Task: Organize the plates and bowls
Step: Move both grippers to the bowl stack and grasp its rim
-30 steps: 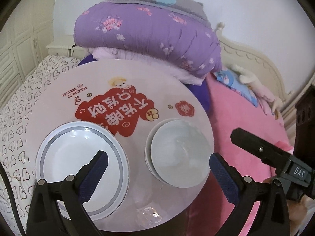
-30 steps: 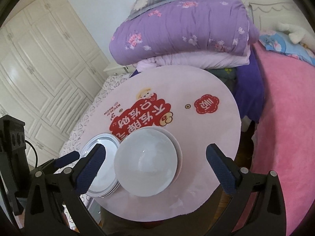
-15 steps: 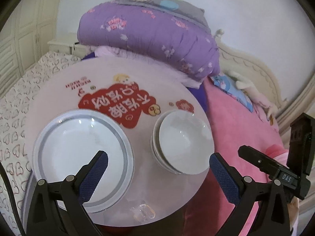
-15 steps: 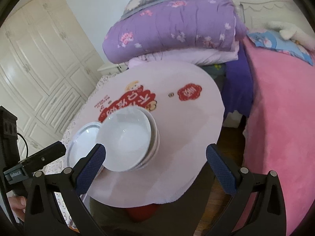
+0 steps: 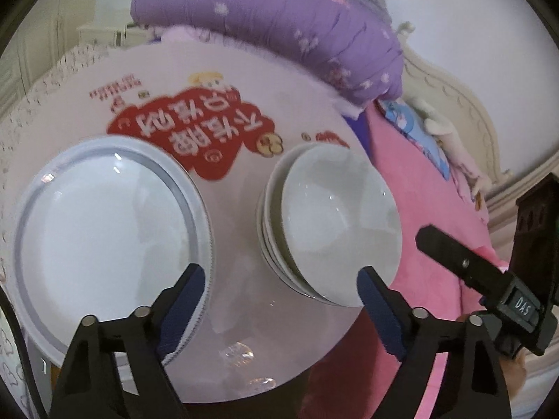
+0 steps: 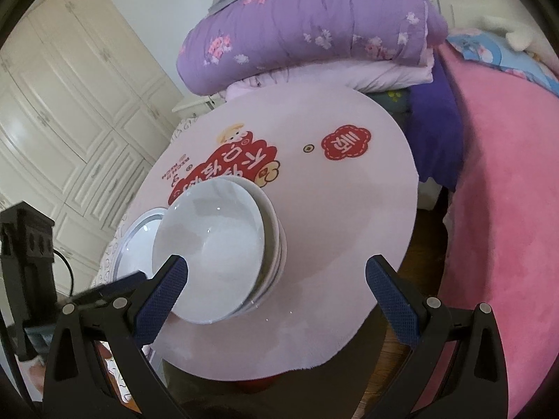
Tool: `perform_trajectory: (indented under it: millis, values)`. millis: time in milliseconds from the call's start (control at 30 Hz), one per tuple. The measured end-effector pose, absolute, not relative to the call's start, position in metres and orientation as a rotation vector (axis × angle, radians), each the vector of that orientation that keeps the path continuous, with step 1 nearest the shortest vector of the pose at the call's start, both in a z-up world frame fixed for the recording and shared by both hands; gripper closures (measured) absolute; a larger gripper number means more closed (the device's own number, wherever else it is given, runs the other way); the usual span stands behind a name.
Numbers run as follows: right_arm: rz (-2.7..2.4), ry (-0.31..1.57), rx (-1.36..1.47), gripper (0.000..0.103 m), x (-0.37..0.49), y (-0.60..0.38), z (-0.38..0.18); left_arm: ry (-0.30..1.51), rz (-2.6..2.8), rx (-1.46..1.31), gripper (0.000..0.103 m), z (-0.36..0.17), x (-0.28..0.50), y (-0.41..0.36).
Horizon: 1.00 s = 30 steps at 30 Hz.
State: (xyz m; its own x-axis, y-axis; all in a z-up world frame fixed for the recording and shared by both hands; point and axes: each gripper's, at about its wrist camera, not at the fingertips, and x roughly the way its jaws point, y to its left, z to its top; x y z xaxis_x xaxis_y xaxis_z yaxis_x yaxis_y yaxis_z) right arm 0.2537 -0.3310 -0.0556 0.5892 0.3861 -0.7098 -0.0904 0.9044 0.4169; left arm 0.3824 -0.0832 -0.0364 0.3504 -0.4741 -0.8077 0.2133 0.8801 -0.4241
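Pink round tabletop [image 5: 244,80] carrying 1 grey-rimmed plate stack [image 5: 104,230] at left and 1 nested bowl stack [image 5: 335,223] just beside it, sorting apparently finished; left hand-held gripper [image 5: 279,303] and right hand-held gripper [image 6: 276,296] gaping wide, empty.

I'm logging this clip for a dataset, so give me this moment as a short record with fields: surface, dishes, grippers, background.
surface: round pink table with red printed graphics
plates: grey-rimmed plate stack at the table's left side
bowls: white nested bowl stack right of the plates, apart from them
left gripper: open, empty, at the near edge between the two stacks
right gripper: open, empty, near the bowl stack
background: folded purple quilt, pink bed cover, cream wardrobe
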Motion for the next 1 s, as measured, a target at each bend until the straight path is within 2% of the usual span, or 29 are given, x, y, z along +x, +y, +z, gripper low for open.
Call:
perform_trajectory:
  millis: [467,567,700,833,900,1000]
  values:
    - [0.261,0.961,0.352,0.001,0.278,-0.327,-0.066,1.235,-0.426,-0.432,0.028,-0.074,0.424,-0.092]
    - [0.262,0.975,0.353,0.003,0.28,-0.327,-0.071,1.244,-0.422,-0.455,0.033,-0.081,0.43,-0.095]
    - [0.267,0.998,0.349,0.009,0.284,-0.326,-0.076,1.235,-0.4,-0.462,0.039,-0.086,0.439,-0.098]
    - [0.28,1.021,0.339,0.018,0.288,-0.321,-0.079,1.227,-0.376,-0.478,0.049,-0.088,0.437,-0.096]
    - [0.287,1.036,0.332,0.025,0.29,-0.317,-0.082,1.222,-0.369,-0.48,0.052,-0.087,0.435,-0.094]
    - [0.305,1.063,0.333,0.029,0.296,-0.311,-0.086,1.22,-0.368,-0.474,0.055,-0.083,0.432,-0.093]
